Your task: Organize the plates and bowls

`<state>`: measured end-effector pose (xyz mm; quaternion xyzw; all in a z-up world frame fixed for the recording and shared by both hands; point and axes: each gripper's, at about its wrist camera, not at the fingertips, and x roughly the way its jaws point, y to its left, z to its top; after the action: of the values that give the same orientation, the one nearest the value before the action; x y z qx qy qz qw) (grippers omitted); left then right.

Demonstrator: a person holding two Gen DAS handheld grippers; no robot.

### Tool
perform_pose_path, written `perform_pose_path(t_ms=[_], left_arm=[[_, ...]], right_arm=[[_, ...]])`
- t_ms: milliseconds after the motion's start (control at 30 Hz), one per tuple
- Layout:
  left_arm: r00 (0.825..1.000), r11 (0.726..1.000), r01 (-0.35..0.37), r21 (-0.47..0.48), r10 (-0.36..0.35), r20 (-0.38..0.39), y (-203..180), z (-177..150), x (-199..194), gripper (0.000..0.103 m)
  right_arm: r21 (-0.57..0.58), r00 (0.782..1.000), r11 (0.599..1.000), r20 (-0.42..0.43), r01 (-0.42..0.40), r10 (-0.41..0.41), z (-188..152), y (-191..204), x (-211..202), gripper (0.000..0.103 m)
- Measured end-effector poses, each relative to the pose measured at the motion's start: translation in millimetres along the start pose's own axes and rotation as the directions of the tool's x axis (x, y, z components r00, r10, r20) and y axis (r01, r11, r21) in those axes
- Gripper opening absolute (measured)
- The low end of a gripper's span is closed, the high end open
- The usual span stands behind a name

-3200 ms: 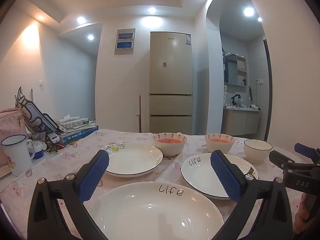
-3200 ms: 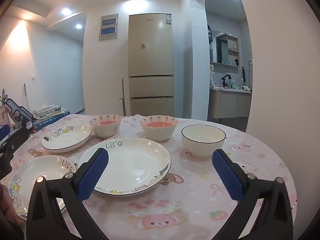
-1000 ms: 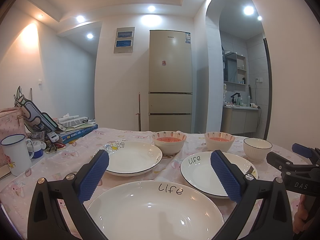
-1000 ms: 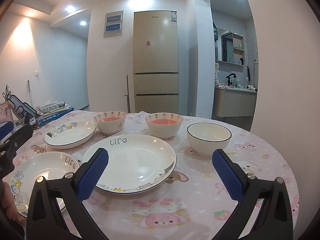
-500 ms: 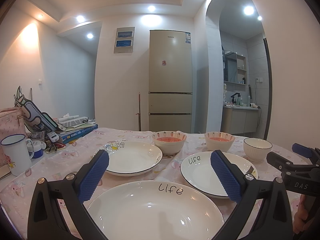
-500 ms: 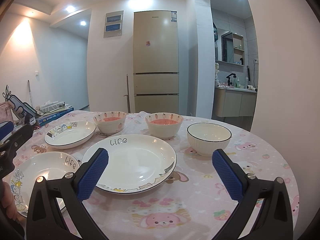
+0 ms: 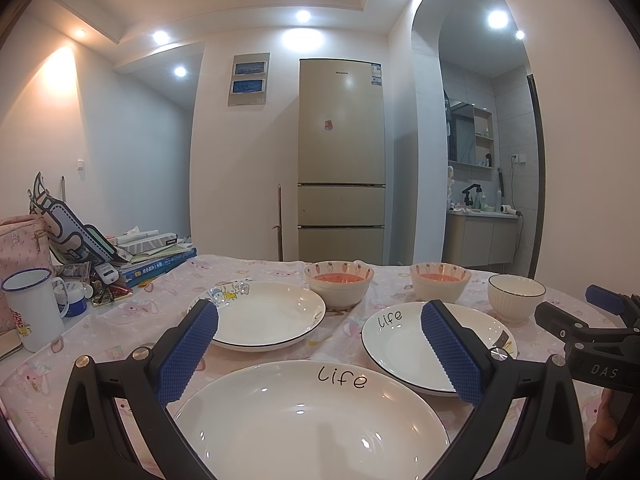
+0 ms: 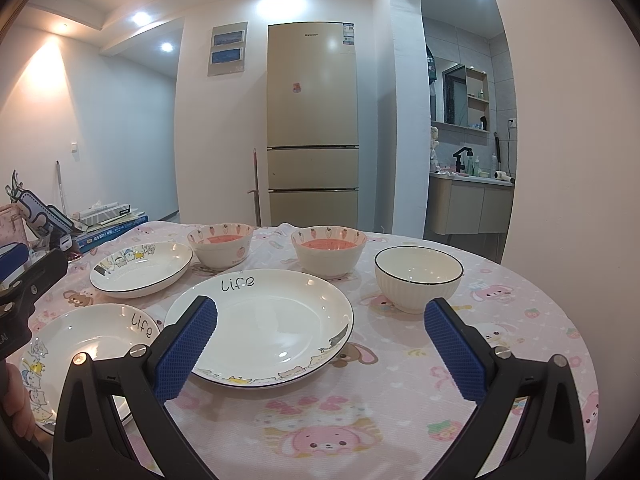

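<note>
Three white plates lie on the round pink table. The near "Life" plate [image 7: 312, 416] sits just under my open left gripper [image 7: 320, 354]. A second "Life" plate [image 8: 260, 324] lies between the fingers of my open right gripper [image 8: 320, 354] in its view. The cartoon-rimmed plate [image 8: 140, 266] is at the back left. Behind them stand two strawberry bowls with red insides [image 8: 220, 244] [image 8: 328, 250] and a plain white ribbed bowl [image 8: 418, 278]. Neither gripper holds anything.
A white enamel mug [image 7: 32, 308], a pink bag [image 7: 20, 244] and a stack of books [image 7: 156, 258] crowd the table's left side. A fridge [image 7: 340, 160] stands beyond the table. The cloth in front of the right gripper [image 8: 340, 420] bears no dishes.
The right gripper rose and shifted slightly between 3.2 s and 1 s ago; since then both grippers have held still and no dish has moved.
</note>
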<state>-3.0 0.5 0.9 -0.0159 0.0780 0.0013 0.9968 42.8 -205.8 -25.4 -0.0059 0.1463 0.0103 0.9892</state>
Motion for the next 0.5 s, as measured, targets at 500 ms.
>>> perform_pose_path(t_ms=[500], left_arm=[[1.0, 1.0, -0.003, 0.003, 0.003, -0.006, -0.5, -5.1, 4.9, 0.103]], right_arm=[[0.001, 1.0, 1.0, 0.002, 0.0, 0.0, -0.1, 0.4, 0.1, 0.103]])
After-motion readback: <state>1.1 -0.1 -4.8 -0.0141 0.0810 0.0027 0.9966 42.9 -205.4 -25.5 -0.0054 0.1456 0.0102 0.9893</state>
